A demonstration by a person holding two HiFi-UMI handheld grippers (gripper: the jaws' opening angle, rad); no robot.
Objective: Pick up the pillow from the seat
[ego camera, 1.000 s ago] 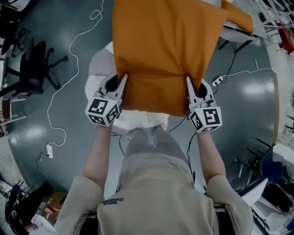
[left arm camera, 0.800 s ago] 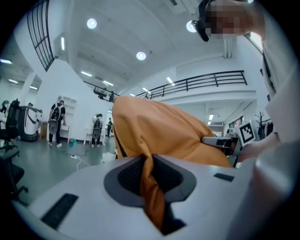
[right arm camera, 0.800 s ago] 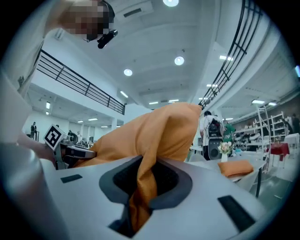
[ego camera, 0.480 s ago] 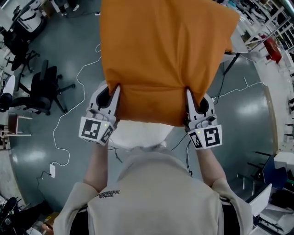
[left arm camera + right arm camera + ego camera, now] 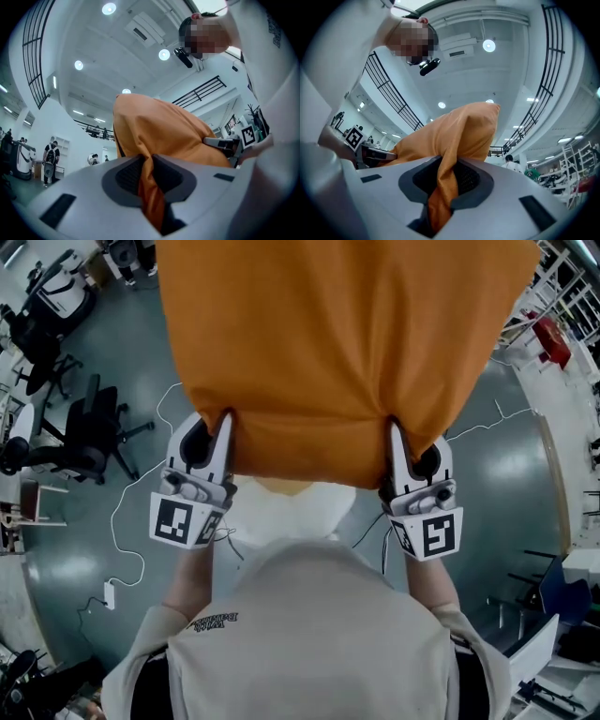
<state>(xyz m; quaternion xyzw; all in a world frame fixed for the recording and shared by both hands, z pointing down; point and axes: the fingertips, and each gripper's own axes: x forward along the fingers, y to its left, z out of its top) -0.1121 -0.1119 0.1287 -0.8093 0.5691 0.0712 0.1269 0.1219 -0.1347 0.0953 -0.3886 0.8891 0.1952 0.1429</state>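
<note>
While looking down through the head view, noted the orange pillow (image 5: 347, 343) held up in front of the person and filling the top half of the frame. Found it clamped along its lower edge at two spots: left gripper (image 5: 214, 425) near the lower left corner, right gripper (image 5: 413, 442) near the lower right corner. Saw both marker cubes turned toward the camera.

Checked the left gripper view: jaws drawn narrow, a fold of orange cloth squeezed between the dark pads, the pillow's bulk rising above them at frame centre (ceiling lights behind). Checked the right gripper view: much the same, jaws narrow and pinching a twisted fold, cloth pressed against both pads.

Noted a white seat (image 5: 291, 512) at centre frame, just under the pillow's lower edge, partly covered by the pillow and by the person's beige shirt (image 5: 309, 643). Could not read from above whether pillow and seat touch.

Logged a black office chair (image 5: 89, 432) at the left edge on the grey-blue floor (image 5: 525, 474), well apart from the seat.
</note>
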